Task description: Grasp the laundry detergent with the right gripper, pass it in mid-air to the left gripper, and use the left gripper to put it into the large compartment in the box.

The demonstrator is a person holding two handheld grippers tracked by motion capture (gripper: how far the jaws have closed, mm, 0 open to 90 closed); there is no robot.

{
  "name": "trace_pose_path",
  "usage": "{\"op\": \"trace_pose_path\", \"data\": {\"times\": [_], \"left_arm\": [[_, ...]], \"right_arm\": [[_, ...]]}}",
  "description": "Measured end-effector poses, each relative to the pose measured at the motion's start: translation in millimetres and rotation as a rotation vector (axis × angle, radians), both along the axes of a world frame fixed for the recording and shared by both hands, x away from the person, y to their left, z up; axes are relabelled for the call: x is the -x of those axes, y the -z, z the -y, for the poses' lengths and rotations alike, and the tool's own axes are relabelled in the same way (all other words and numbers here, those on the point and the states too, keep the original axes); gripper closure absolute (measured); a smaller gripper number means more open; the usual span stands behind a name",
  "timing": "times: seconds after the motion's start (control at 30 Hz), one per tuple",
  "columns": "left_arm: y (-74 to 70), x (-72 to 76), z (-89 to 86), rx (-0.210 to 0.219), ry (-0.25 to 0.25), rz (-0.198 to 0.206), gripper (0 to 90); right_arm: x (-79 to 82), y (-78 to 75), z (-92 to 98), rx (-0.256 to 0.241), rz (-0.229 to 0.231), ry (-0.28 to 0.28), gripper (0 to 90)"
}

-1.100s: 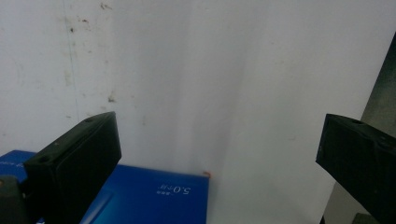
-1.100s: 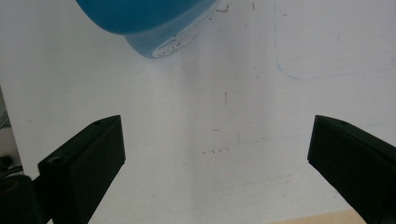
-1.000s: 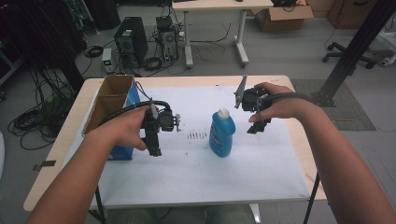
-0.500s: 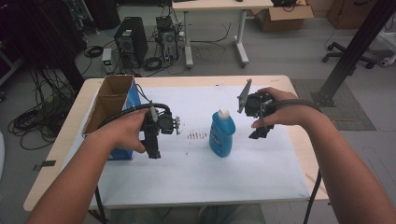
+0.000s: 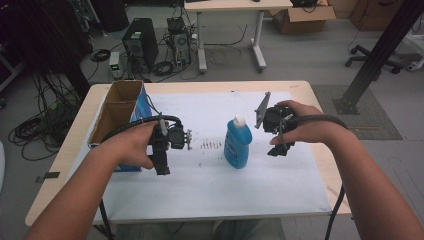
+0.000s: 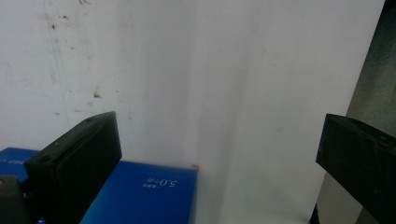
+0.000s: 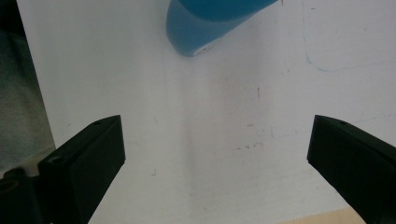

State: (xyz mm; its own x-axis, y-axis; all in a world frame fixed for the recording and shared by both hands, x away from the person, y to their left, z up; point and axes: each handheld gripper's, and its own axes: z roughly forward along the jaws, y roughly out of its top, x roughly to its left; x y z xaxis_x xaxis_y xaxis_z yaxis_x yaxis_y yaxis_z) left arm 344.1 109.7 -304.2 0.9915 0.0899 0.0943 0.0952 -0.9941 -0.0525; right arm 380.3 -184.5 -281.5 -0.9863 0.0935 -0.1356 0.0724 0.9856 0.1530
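Right gripper (image 5: 280,150) has shifted toward 6 o'clock beside the blue bottle (image 5: 237,145); both grippers, left gripper (image 5: 162,167) included, released, empty.

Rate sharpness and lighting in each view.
High view: evenly lit, slightly soft, blue bottle and cardboard box readable. Left gripper view: white sheet bright and washed out, jaws blurred. Right gripper view: bottle base soft, faint shadow streak down the sheet.
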Motion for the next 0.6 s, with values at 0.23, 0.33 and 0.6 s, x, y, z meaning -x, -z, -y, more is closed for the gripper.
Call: {"op": "trace_pose_path", "data": {"times": [0.23,0.33,0.6], "left_arm": [[-2.0,1.1,-0.2,0.003,-0.001,0.003,0.2],[-2.4,1.3,-0.5,0.004,0.0,0.002,0.2],[-3.4,3.7,-1.0,0.009,0.01,-0.006,0.4]], "right_arm": [[7.8,4.9,2.7,-0.01,-0.003,0.055,4.3],[10.1,6.2,3.2,-0.016,-0.007,0.064,4.4],[21.2,17.0,2.0,-0.063,-0.005,0.104,4.4]]}}
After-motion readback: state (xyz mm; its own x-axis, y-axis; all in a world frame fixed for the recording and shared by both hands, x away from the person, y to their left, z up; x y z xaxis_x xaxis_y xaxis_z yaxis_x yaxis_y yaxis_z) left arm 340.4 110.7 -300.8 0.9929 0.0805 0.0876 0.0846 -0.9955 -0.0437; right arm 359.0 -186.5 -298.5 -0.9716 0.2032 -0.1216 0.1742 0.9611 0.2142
